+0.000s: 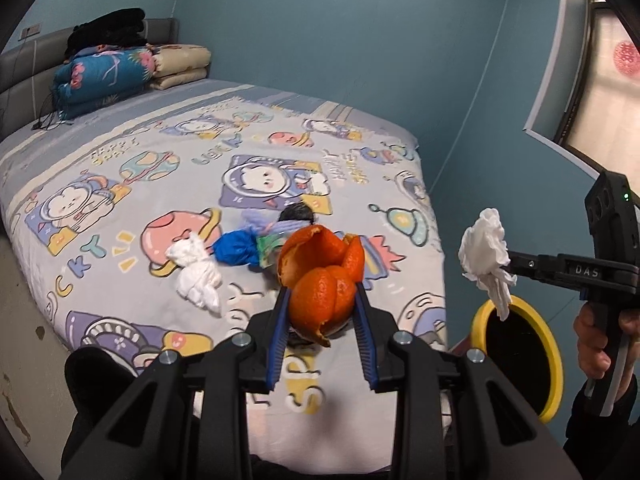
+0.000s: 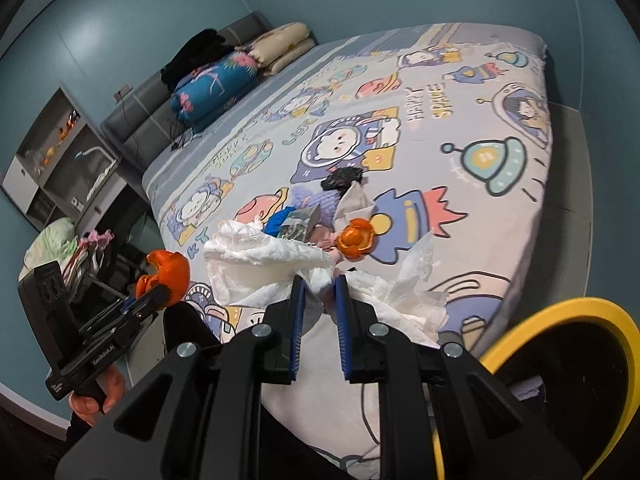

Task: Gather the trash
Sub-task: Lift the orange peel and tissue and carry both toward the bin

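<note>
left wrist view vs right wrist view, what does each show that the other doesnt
Only the left wrist view shows the window and a crumpled white tissue lying on the bed. Only the right wrist view shows the wall shelf unit and a second orange peel on the bed. Both show the cartoon-print bedsheet, the yellow-rimmed black bin, the left hand-held gripper shut on orange peel and the right hand-held gripper shut on white tissue.

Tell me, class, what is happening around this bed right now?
A person is clearing trash off the bed with two hand-held grippers. The left gripper has its jaws closed on an orange peel. The right gripper grips a crumpled white tissue, held above the yellow-rimmed bin. Another tissue, a blue wrapper and other scraps remain on the sheet.
</note>
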`<state>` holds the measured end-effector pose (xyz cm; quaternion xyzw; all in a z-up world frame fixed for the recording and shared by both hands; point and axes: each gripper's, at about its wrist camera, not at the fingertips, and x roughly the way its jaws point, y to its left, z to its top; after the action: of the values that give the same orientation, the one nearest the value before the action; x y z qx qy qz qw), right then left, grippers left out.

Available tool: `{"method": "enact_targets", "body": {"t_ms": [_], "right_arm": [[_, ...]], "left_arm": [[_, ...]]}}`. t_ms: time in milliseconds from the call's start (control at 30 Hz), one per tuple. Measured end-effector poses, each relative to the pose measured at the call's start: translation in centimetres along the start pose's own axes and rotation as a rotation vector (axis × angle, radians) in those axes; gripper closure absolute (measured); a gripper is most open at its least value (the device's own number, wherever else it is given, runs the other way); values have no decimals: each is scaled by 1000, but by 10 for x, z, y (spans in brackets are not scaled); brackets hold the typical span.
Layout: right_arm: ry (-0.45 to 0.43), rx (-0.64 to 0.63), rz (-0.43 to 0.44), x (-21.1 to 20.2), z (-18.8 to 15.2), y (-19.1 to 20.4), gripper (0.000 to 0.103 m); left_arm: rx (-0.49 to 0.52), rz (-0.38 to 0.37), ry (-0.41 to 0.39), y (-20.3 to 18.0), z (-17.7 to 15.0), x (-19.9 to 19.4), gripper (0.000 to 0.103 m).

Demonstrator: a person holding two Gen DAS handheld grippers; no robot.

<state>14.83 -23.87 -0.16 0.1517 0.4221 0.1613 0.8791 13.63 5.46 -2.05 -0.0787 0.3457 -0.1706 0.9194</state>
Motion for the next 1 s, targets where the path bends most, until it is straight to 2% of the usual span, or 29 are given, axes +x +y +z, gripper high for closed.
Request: {"method": "enact_targets", "body": {"t_ms": [567,1000], "right_arm": [[-142,54,-44,-69,-5,-32,89],[-212,122,-106,-108,-16,-64,89]], "left_arm": [[105,-92,-45,-72,13,-17,74],[208,-164,-10,-132,12,-7,74]]}}
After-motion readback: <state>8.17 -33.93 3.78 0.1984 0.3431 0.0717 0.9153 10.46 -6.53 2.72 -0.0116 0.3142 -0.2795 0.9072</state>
